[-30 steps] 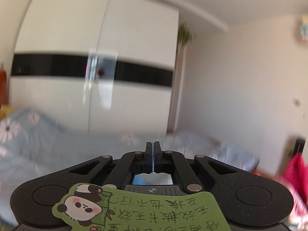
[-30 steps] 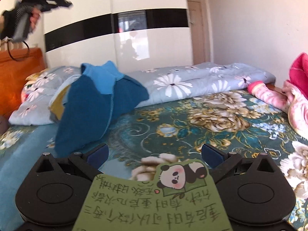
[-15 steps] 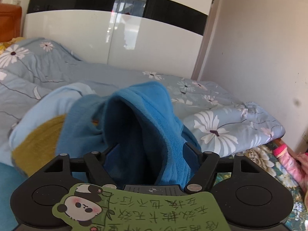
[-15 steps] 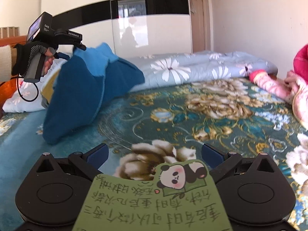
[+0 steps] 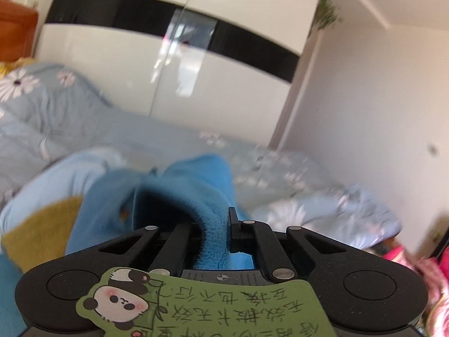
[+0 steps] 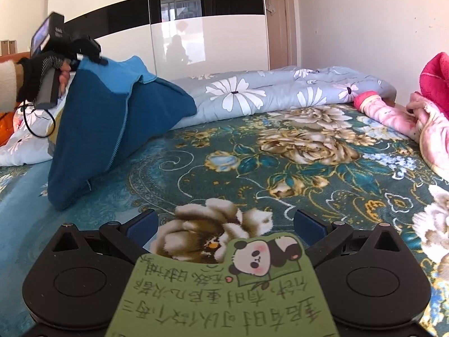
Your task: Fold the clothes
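1. Bedroom scene: a bed (image 6: 280, 168) with a teal floral cover, a pale blue daisy quilt (image 6: 266, 92) along its far side, and a white wardrobe (image 6: 207, 28) behind.
2. Left gripper (image 5: 221, 231): jaws clenched on a fold of the blue fleece (image 5: 179, 193), gripped in a gloved hand (image 6: 42, 75).
3. Fleece: raised at its top edge, lower part resting on the bed's left side.
4. Right gripper (image 6: 224, 224): jaws released, empty, above the cover.
5. Pink clothes (image 6: 415, 118): at the bed's right edge.
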### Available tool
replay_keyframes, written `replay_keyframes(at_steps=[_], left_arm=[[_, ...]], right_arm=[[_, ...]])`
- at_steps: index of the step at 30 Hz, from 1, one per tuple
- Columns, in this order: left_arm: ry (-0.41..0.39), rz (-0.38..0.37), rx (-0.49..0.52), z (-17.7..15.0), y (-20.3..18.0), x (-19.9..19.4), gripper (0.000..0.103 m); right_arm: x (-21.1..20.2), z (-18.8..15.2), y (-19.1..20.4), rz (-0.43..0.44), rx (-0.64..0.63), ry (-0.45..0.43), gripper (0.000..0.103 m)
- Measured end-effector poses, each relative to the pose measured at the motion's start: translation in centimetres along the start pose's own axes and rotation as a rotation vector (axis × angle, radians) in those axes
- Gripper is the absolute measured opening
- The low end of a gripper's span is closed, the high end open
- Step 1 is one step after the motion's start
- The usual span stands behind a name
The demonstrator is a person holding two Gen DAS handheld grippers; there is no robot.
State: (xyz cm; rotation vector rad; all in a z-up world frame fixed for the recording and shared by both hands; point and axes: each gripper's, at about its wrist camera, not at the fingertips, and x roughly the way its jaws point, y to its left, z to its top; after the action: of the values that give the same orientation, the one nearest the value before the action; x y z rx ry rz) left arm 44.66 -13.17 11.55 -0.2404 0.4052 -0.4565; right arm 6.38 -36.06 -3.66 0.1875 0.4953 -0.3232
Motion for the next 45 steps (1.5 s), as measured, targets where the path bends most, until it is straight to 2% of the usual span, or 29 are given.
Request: replay_keyframes(at_steps=[7, 22, 23, 27, 31, 35, 38, 42, 45], left_arm=[[-0.173, -0.129, -0.098, 4.6, -1.7, -5.3, 0.003], [-0.450, -0.413, 0.096, 14.6, -10.9, -25.3, 0.003], [-0.457, -0.427, 0.107, 14.5, -11.0, -27.1, 0.003], [-0.433, -0.415, 0.156, 11.9, -10.0, -32.5, 0.003], [-0.354, -0.400, 0.096, 7.0, -5.0, -36.8, 0.003], [-0.280, -0.287, 0.167, 0.0, -1.0, -40.0, 0.003], [-0.215, -0.215, 0.174, -5.1, 1.8, -41.7, 0.003], [-0.147, -0.166, 0.054, -10.2, 6.6, -43.0, 0.003], [-0.137, -0.140, -0.055, -12.8, 10.2, -43.6, 0.004]], right_arm=[[-1.8, 0.4, -0.2, 0.002, 0.007, -0.029, 0.102], [-7.3, 2.7, 0.8, 0.005, 0.024, -0.163, 0.102], [-7.8, 2.9, 0.9, 0.007, 0.024, -0.173, 0.102], [-9.7, 3.0, 1.7, 0.017, 0.009, -0.201, 0.102], [-11.3, 2.8, 2.5, 0.027, -0.007, -0.213, 0.102], [-11.9, 2.3, 3.4, 0.044, -0.041, -0.212, 0.102], [-10.7, 1.4, 4.4, 0.110, -0.064, -0.170, 0.102], [-8.5, 0.2, 6.7, 0.236, -0.063, -0.106, 0.102], [-6.3, -0.3, 9.2, 0.328, -0.107, -0.036, 0.101]])
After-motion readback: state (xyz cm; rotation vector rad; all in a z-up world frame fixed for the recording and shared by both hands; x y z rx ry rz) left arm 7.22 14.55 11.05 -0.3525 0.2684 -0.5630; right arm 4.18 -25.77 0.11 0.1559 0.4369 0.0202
